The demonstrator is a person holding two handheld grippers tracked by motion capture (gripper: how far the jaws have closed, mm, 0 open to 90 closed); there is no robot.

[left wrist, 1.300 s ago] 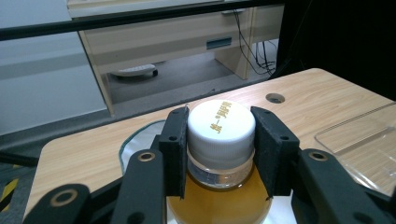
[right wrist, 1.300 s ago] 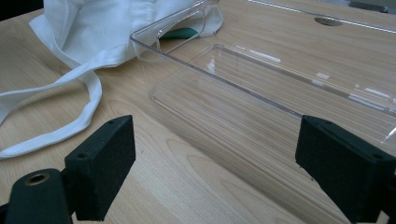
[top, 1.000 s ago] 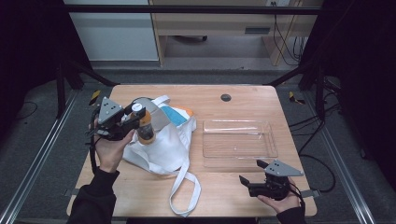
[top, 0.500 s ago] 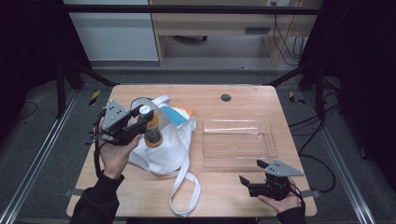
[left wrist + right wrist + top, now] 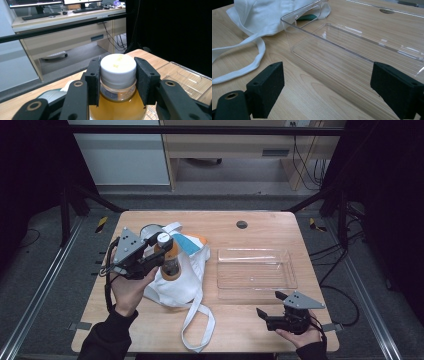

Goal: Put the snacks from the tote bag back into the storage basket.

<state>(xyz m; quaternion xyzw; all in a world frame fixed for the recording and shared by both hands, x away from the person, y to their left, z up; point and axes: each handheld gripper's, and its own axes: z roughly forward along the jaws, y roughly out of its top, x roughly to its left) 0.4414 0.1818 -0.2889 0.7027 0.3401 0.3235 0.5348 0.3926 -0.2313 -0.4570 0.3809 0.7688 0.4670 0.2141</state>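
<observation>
Left gripper view has the left gripper (image 5: 117,82) pinching a bottle (image 5: 118,75) of amber liquid by its neck and white cap, upright; the high view places it above the white cloth bag (image 5: 180,280), apparently lifted clear of it. The right gripper (image 5: 329,92) rests spread wide and idle on the table (image 5: 240,335) beside the clear tray (image 5: 256,276). Judging by this, extraction looks done; carrying the bottle across to the tray and setting it down likely remains.
</observation>
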